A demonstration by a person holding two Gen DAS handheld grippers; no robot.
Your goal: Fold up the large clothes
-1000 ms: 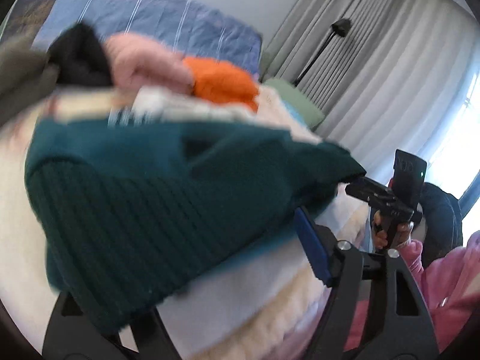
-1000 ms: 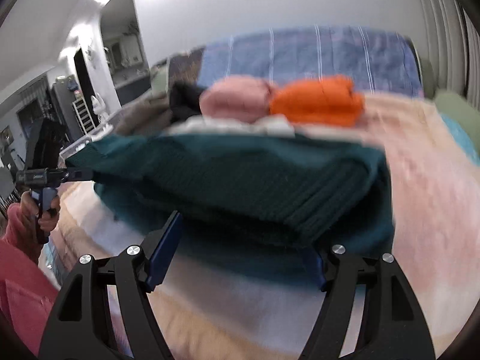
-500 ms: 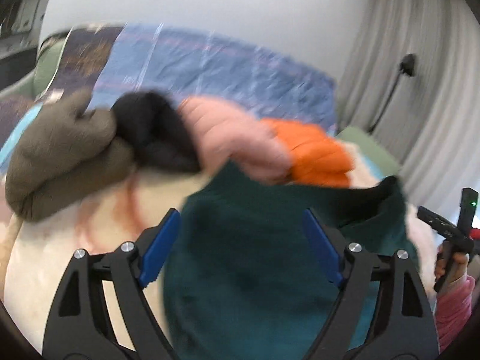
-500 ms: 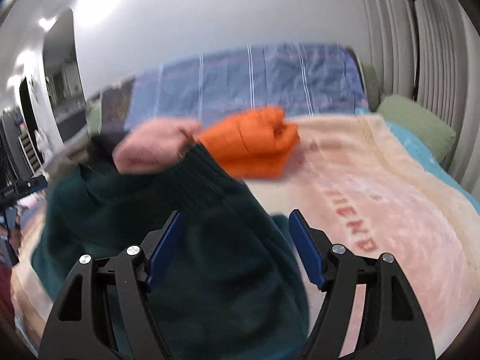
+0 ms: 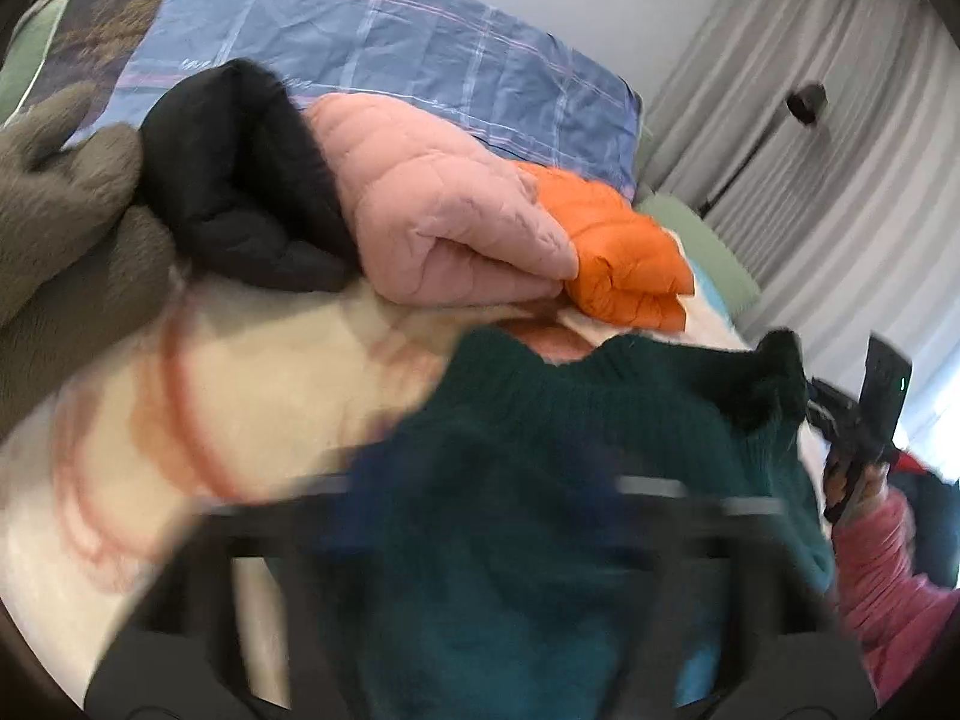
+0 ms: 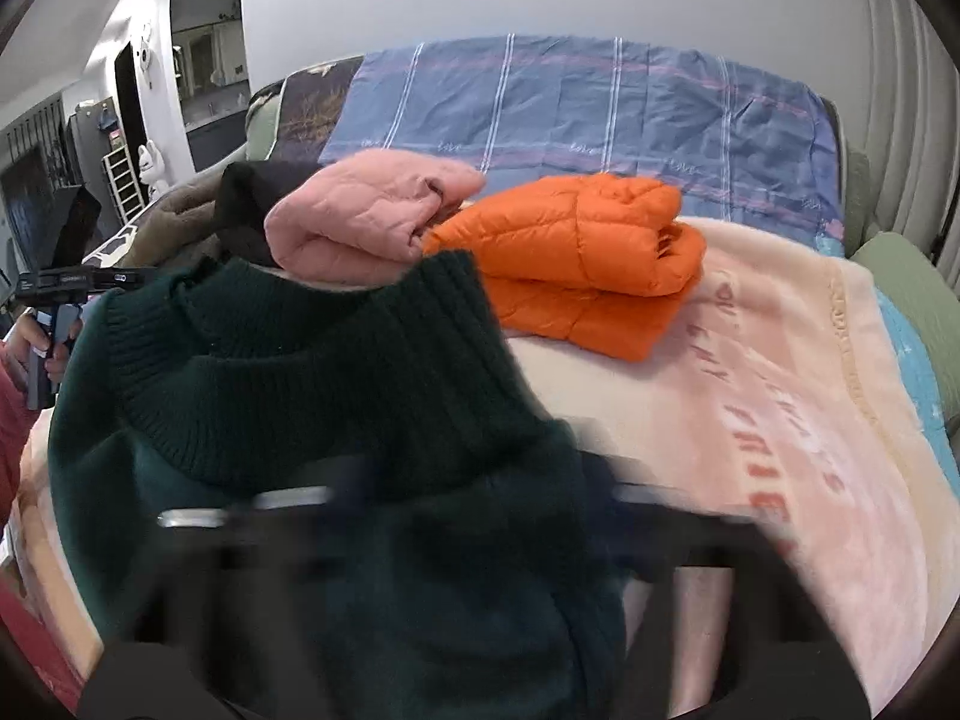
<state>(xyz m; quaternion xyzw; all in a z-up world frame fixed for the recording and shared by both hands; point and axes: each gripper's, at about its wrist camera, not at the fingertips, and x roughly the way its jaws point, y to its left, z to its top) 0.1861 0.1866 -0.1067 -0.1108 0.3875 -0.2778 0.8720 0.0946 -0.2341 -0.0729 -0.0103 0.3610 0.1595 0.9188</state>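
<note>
- The left gripper is seen only as a dark smear low in its own view, so it cannot be told if it is open or closed.
- The right gripper is just as smeared, and its grip cannot be told either.
- A dark green sweater is bunched up in front of both grippers, and its ribbed edge is lifted up.
- The sweater is spread over a cream and pink blanket on the bed.
- Behind the sweater, a pink jacket and an orange jacket are folded side by side and touching.
- A black garment is bunched next to the pink jacket, with a grey-brown fuzzy one beside it.
- A blue checked cover is seen at the head of the bed.
</note>
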